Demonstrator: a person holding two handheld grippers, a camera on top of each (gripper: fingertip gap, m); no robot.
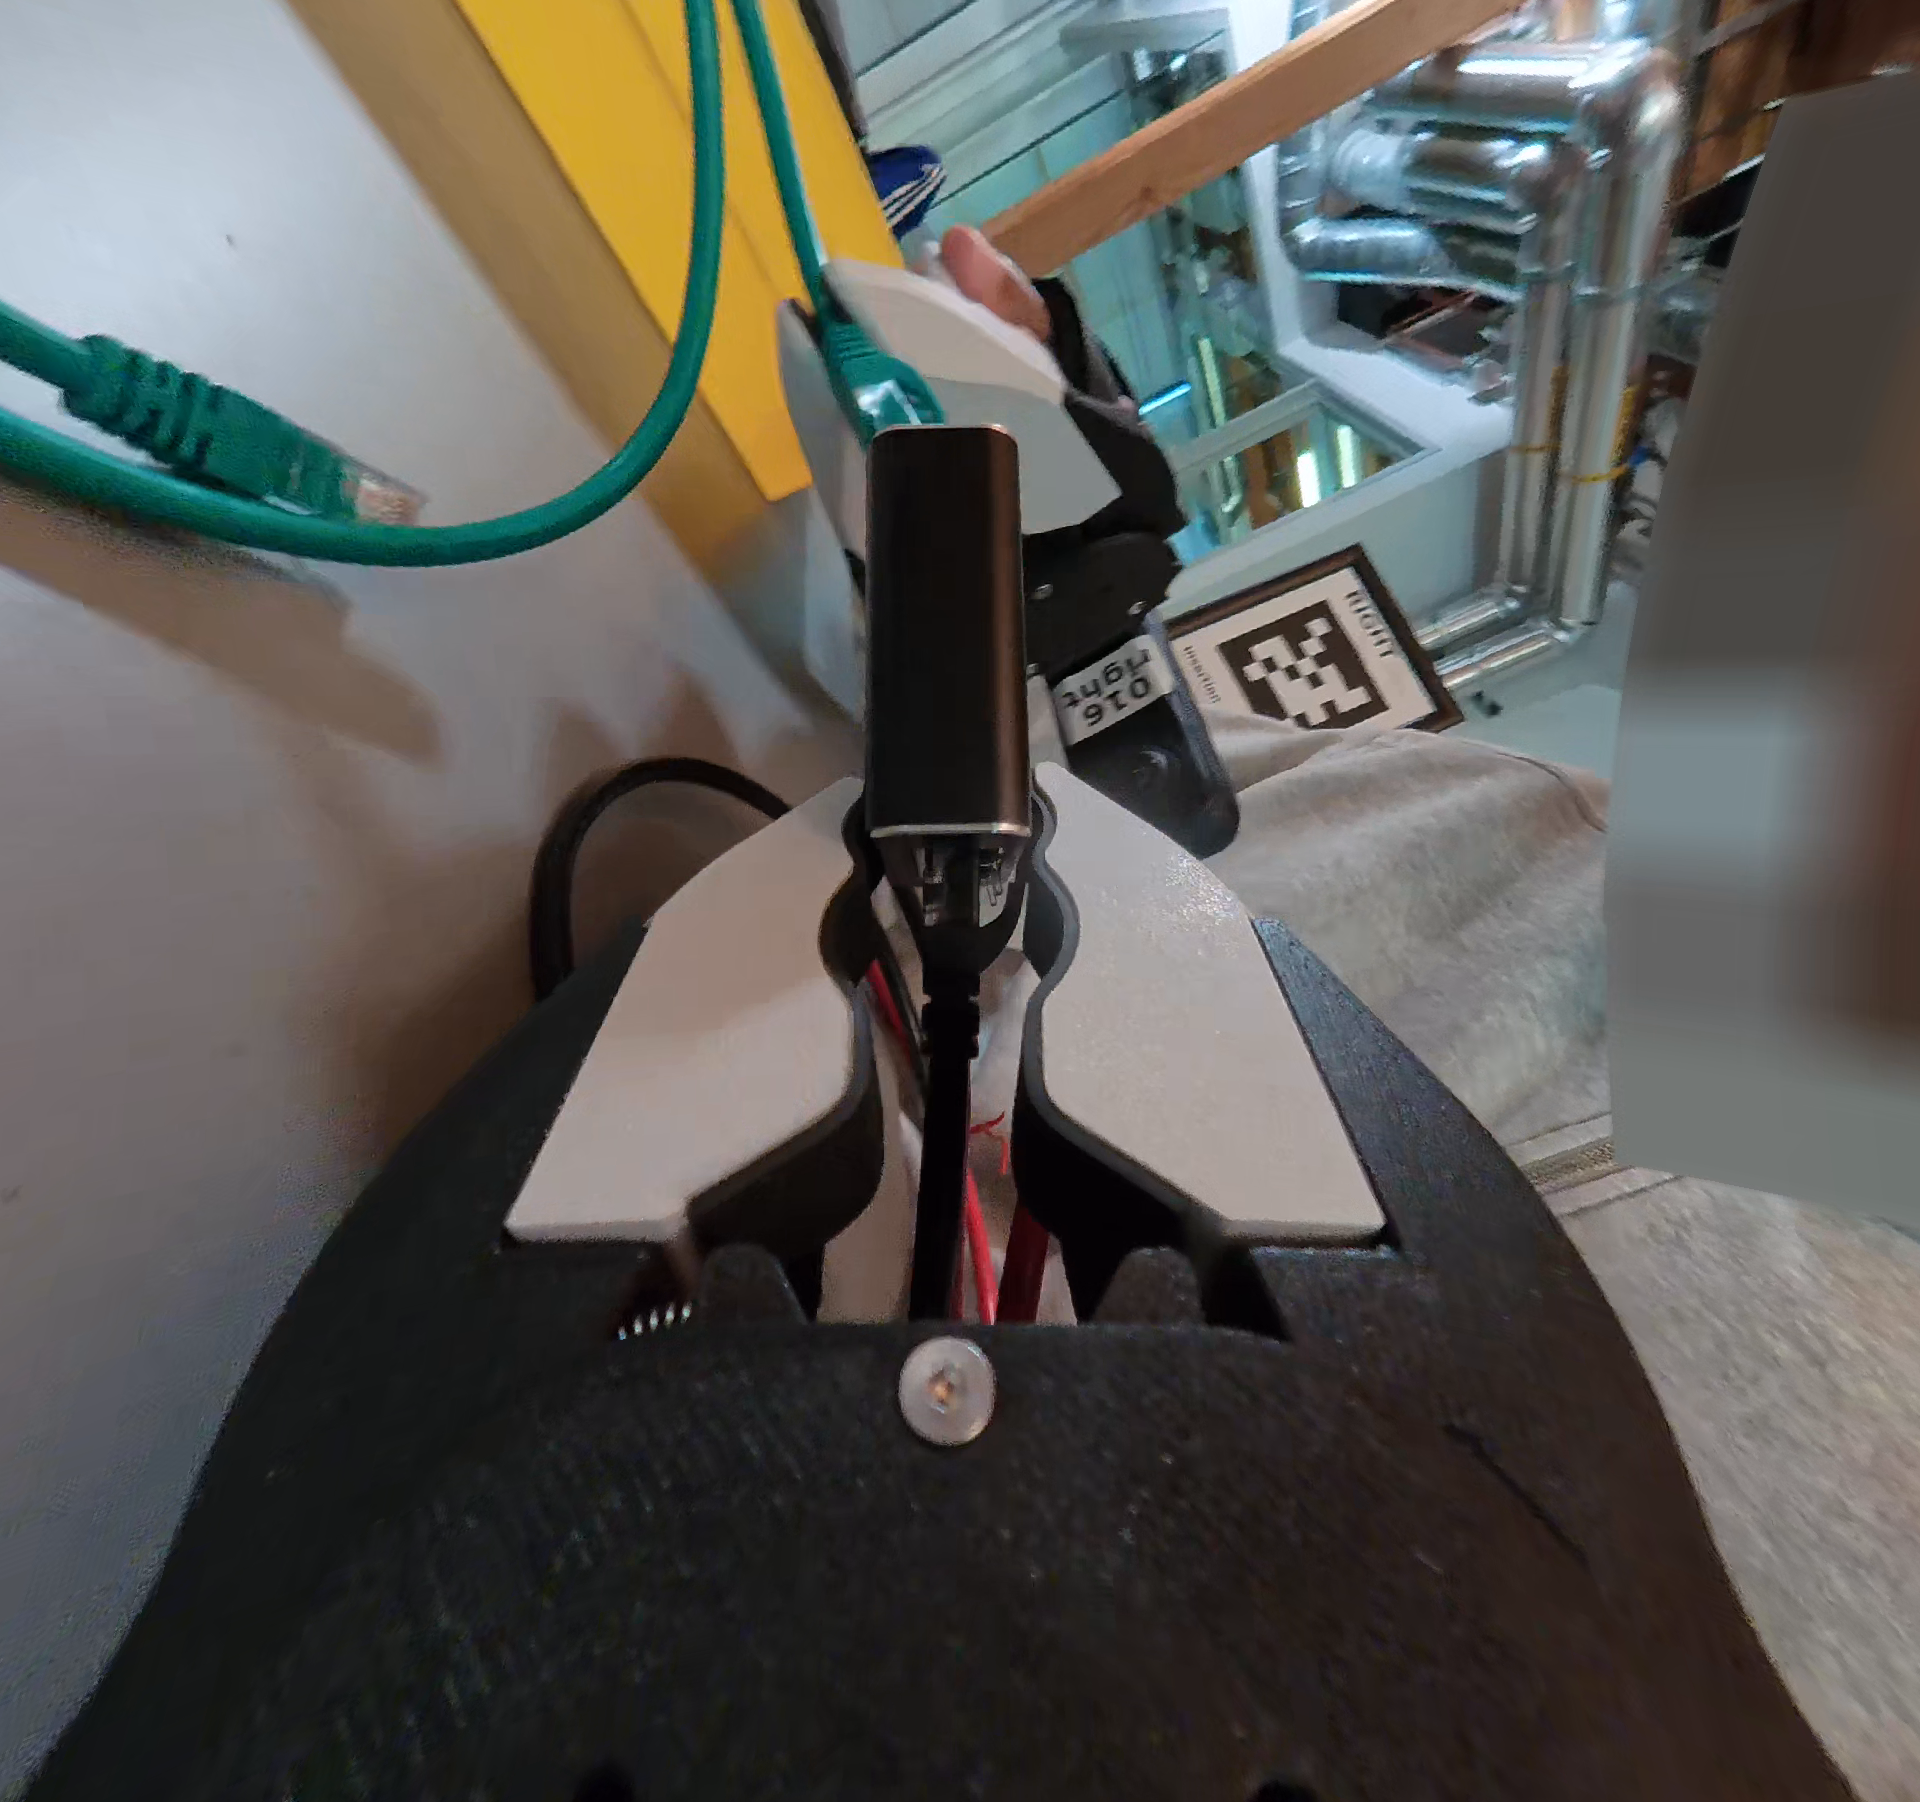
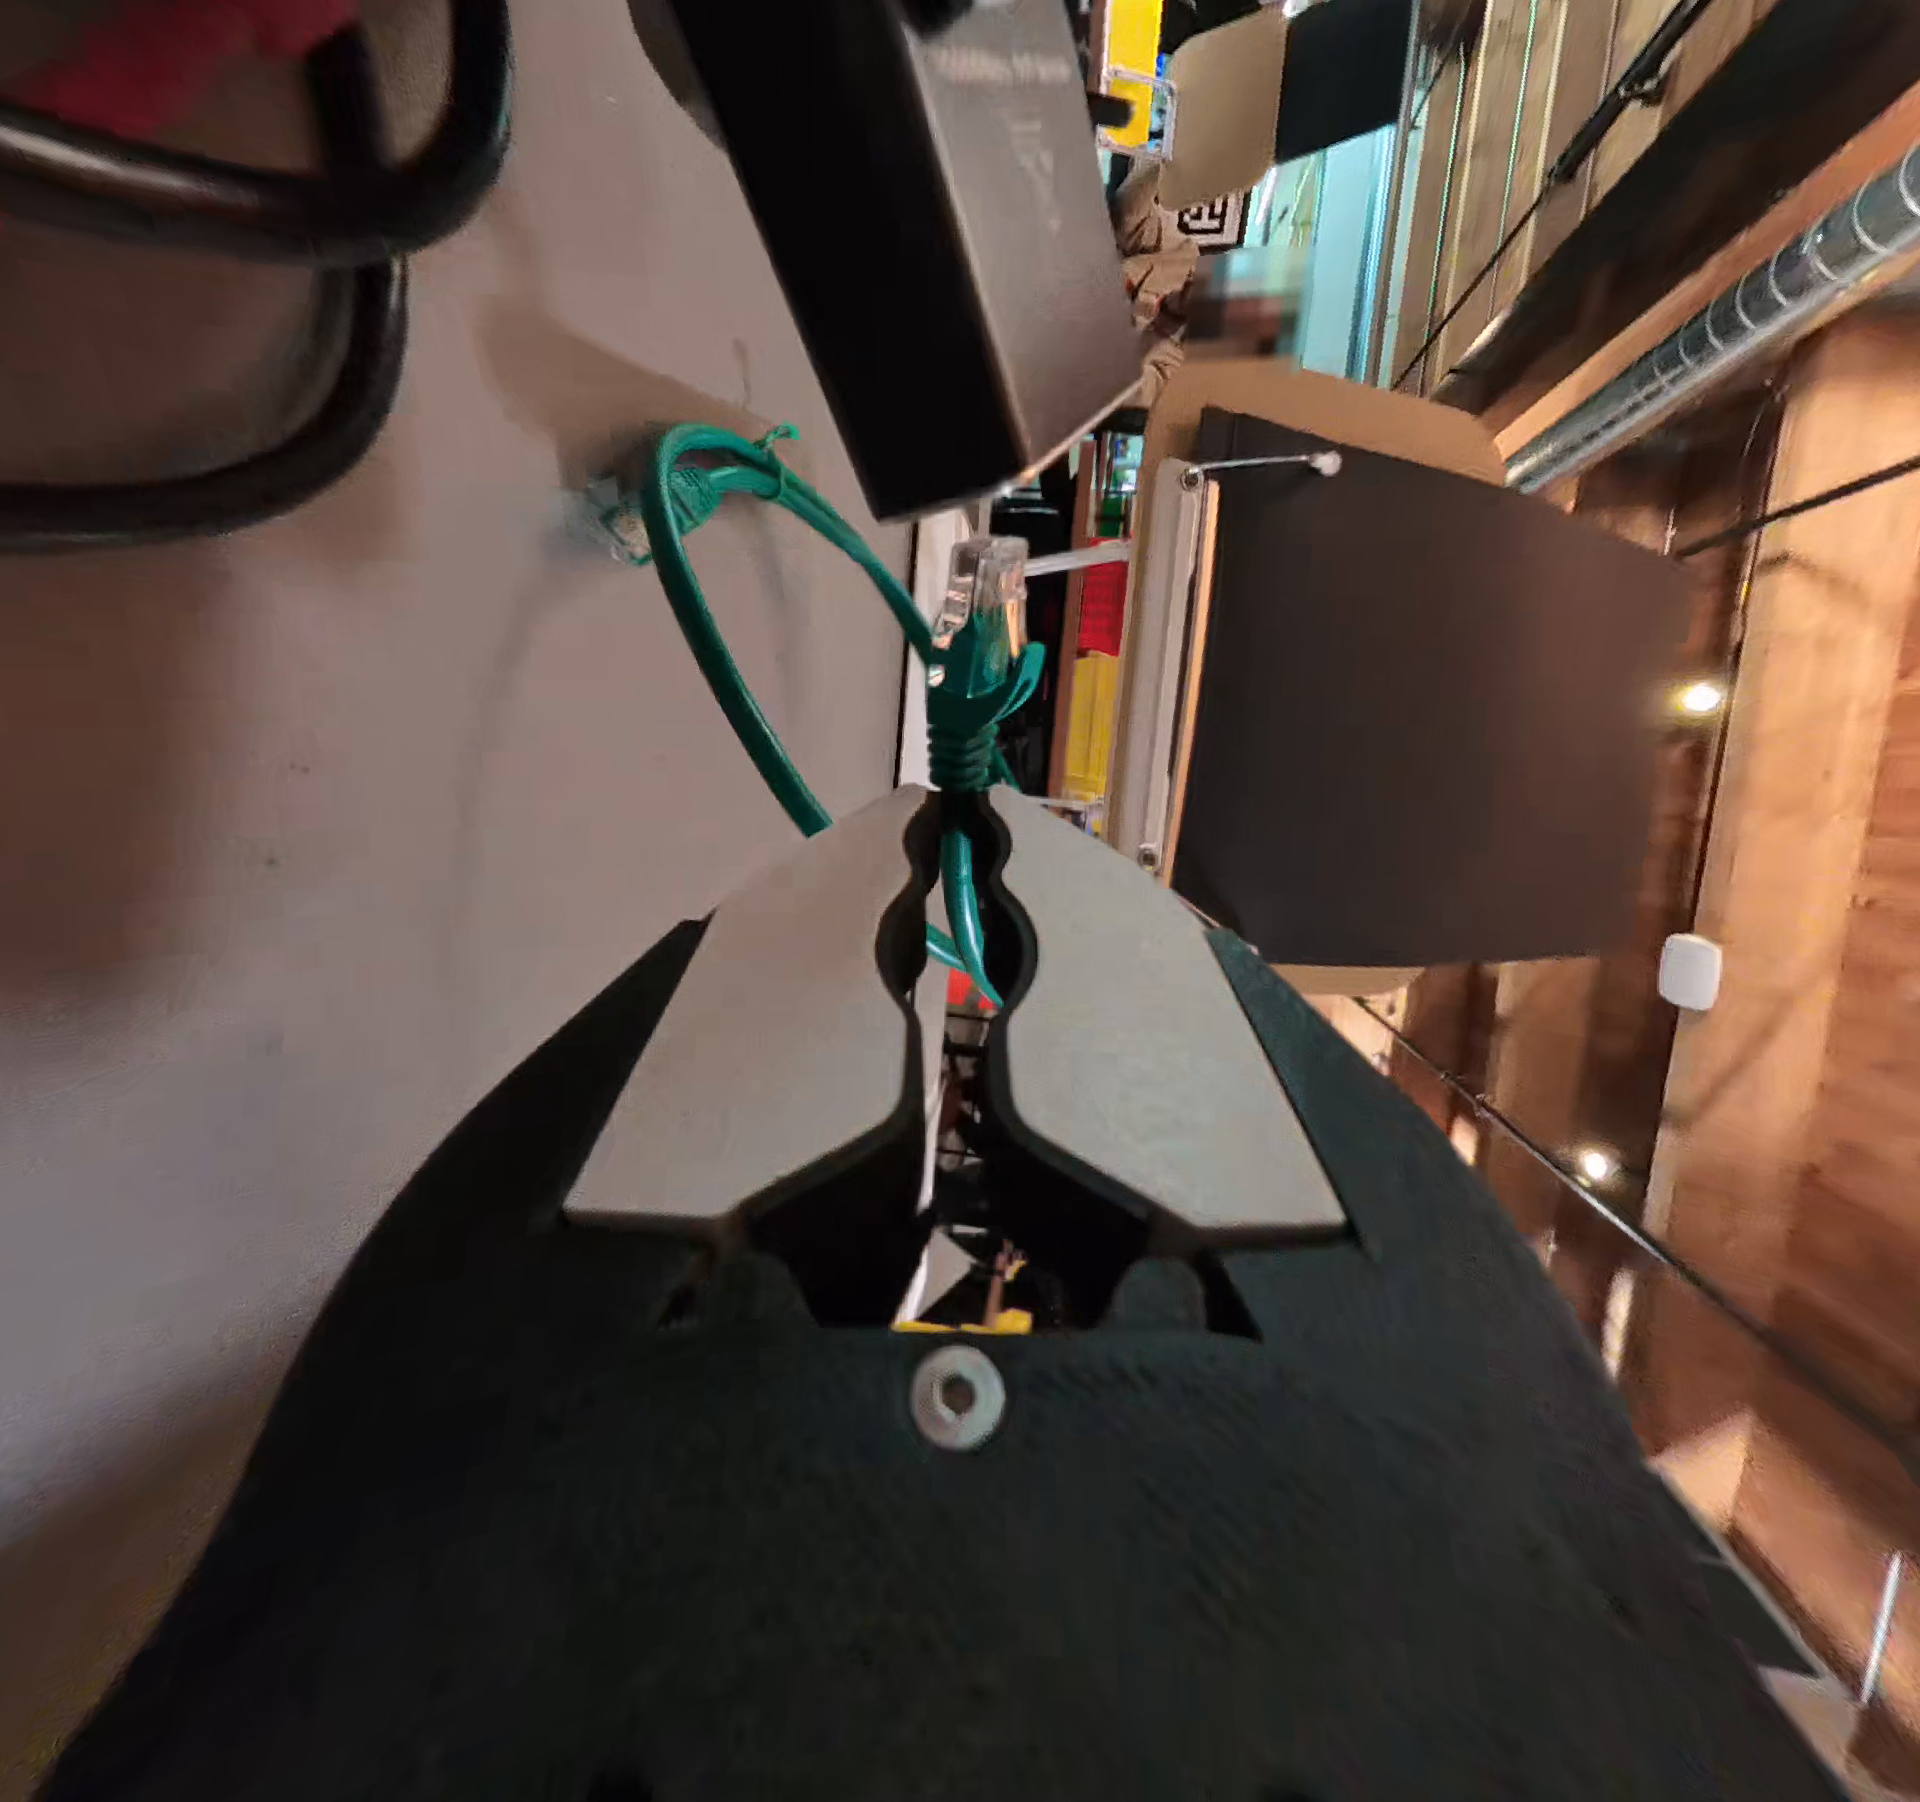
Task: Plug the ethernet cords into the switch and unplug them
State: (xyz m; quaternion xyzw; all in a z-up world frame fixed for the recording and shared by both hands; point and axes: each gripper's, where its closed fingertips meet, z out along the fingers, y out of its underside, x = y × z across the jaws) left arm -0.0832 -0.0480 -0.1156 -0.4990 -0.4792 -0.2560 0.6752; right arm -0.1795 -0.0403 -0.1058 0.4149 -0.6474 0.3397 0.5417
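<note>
the left claw [image 1: 948,822] is pinching the near end of the switch [image 1: 943,625], a slim dark metal box that stands up out of its tips, held above the pale counter [image 1: 260,817]. a black power cord [image 1: 940,1108] leaves the switch's near end and runs back between the claw's grey fingers [image 1: 727,1014].

just beyond the far end of the switch, the right claw [image 2: 956,796] is pressed together on a green ethernet cord [image 2: 961,879] right behind its plug [image 2: 982,609]; the clear plug sticks out past the tips, close to the corner of the switch but apart from it in the right wrist view. in the left wrist view that plug sits almost at the switch's far end, and whether it touches cannot be told.

to the left of the switch, a second green plug [image 1: 260,459] lies loose on the counter, well apart from the switch, with the green cable looping away from it. farther left and behind runs a yellow panel [image 1: 582,90].

beyond the switch, a tag with a black-and-white marker [image 1: 1314,646] sits on the right claw's body.
</note>
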